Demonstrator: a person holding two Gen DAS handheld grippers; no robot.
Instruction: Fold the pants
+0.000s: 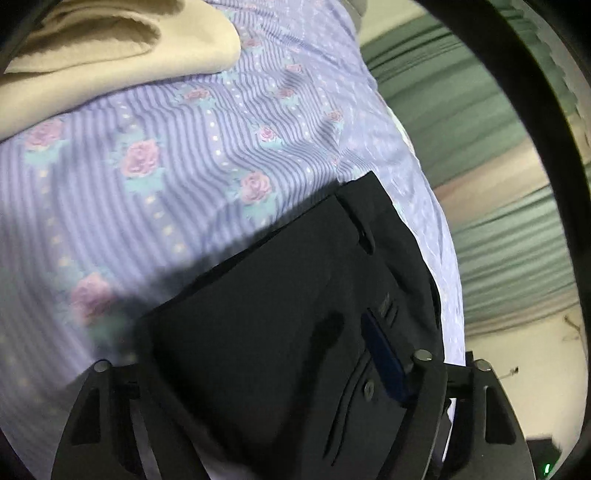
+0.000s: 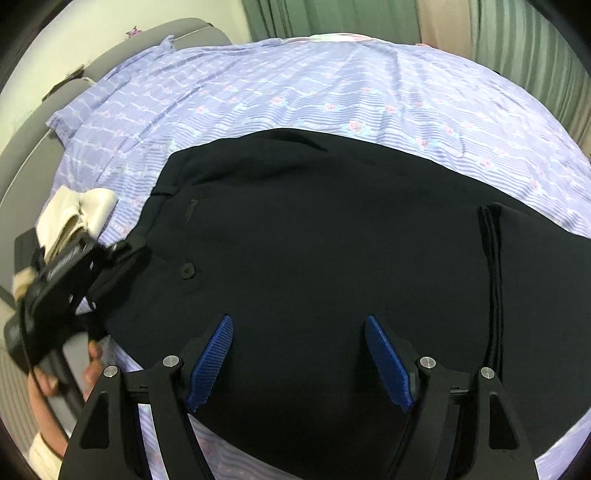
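Note:
Black pants [image 2: 332, 240] lie folded on a bed with a purple striped floral sheet [image 2: 332, 92]. The waistband with a button [image 2: 187, 270] is at the left; folded leg layers [image 2: 491, 277] stack at the right. My right gripper [image 2: 299, 358] is open just above the pants' near part, blue pads apart. My left gripper [image 2: 122, 254] is at the waistband's left edge. In the left wrist view the pants [image 1: 277, 295] fill the space between its fingers, and only one blue pad [image 1: 384, 354] shows; the gripper [image 1: 280, 369] appears shut on the waistband fabric.
A cream cloth [image 1: 110, 48] lies on the sheet beyond the waistband; it also shows in the right wrist view [image 2: 81, 210]. Green curtains [image 2: 369, 18] hang behind the bed. A grey headboard [image 2: 110, 55] is at the far left.

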